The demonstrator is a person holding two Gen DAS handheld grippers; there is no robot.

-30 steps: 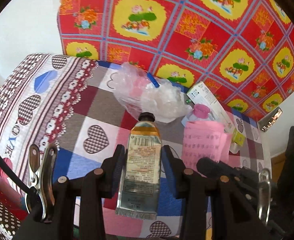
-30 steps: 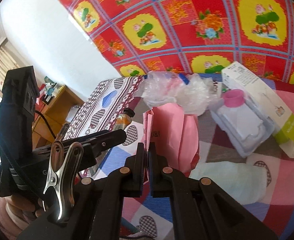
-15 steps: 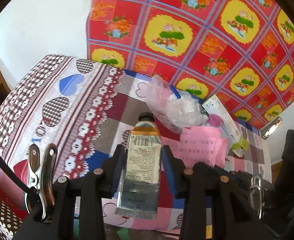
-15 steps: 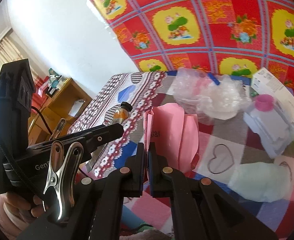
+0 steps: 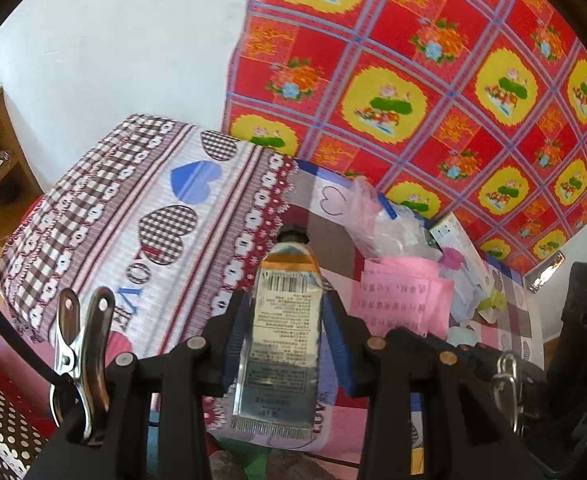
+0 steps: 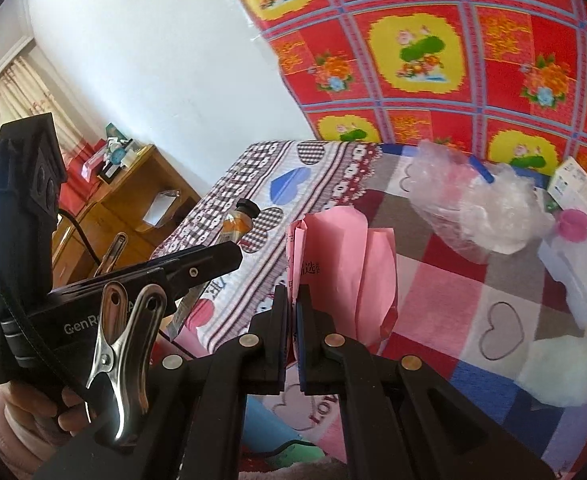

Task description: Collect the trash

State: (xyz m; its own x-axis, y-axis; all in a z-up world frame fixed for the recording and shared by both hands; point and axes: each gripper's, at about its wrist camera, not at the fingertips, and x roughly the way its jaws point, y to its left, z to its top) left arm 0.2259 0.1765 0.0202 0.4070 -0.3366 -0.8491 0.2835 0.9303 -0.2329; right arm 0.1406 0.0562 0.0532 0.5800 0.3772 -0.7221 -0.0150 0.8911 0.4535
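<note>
Crumpled bag (image 6: 473,208) on table (image 6: 445,304); box (image 6: 581,196) right of it.

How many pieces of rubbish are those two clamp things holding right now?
2. The left hand-held gripper grips a silver squeeze tube with a black cap; the right hand-held gripper pinches a folded pink printed paper. Other litter lies on the heart-patterned tablecloth.

The right gripper (image 6: 292,300) is pinching a folded pink paper sheet (image 6: 341,264) above the heart-patterned patchwork tablecloth (image 6: 473,280); left of the paper, the left gripper (image 6: 213,258) is clamping a metallic cream tube (image 6: 237,224).
</note>
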